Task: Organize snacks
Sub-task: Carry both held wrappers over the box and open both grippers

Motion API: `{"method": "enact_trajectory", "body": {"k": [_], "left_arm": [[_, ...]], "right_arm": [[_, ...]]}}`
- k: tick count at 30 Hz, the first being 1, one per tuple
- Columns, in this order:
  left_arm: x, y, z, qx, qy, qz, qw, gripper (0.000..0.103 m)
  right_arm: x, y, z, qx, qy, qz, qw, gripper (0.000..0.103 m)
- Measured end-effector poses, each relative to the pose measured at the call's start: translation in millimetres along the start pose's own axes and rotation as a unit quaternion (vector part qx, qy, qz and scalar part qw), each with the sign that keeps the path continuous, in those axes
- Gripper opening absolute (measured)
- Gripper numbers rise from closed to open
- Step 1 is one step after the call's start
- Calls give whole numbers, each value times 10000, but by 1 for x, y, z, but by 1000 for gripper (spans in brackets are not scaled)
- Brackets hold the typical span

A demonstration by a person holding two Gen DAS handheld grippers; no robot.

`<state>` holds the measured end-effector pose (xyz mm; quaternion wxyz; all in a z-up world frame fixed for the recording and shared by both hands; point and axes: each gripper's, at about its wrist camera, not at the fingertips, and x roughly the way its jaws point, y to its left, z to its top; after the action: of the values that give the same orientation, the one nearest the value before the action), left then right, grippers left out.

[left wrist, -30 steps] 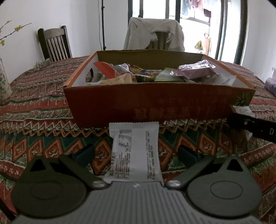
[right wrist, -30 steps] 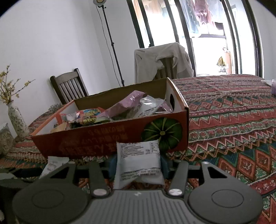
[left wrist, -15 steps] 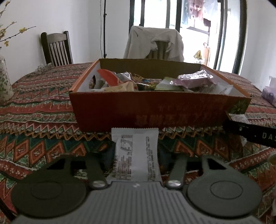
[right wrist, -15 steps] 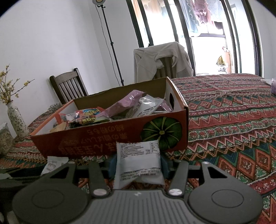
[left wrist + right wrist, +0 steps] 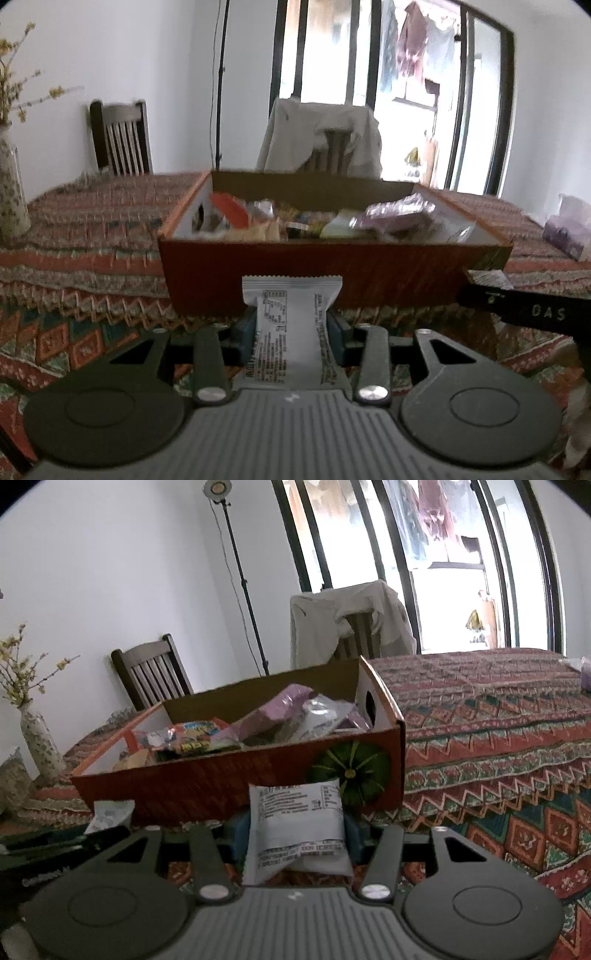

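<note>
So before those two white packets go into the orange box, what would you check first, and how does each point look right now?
1. Left hand-held gripper on its white packet: jaws closing, packet pinched between the pads. Ok.
2. Right hand-held gripper on its white packet: held. Ok.
3. Orange box open on top: ok.
4. Free room inside the box: crowded with snacks; cannot tell.
5. Packets above the box's front wall: both sit lower than the rim. Not ok yet.
6. The grippers apart from each other: the right one shows at the left view's edge, apart. Ok.
</note>
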<state>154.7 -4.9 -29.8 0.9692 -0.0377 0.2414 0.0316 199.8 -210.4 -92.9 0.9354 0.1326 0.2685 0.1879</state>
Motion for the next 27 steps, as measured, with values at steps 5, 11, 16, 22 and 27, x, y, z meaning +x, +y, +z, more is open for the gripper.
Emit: {"method": "enact_trajectory", "body": {"k": [5, 11, 16, 22, 27], "left_arm": [[-14, 1, 4, -88, -340, -11, 9994, 40], [-31, 3, 19, -182, -570, -147, 9981, 40], [-39, -4, 44, -77, -845, -260, 9961, 40], [-33, -8, 78, -146, -1127, -219, 9933, 40], [-19, -9, 101, -250, -1260, -72, 9917, 40]], "right_arm": [[-10, 5, 2, -136, -292, -34, 9995, 50], [-26, 18, 11, -414, -676, -50, 9968, 50], [-35, 26, 34, -479, -967, -112, 9941, 50], [-34, 35, 74, -590, -1311, -191, 9894, 50], [-13, 39, 103, -619, -1406, -290, 9877, 50]]}}
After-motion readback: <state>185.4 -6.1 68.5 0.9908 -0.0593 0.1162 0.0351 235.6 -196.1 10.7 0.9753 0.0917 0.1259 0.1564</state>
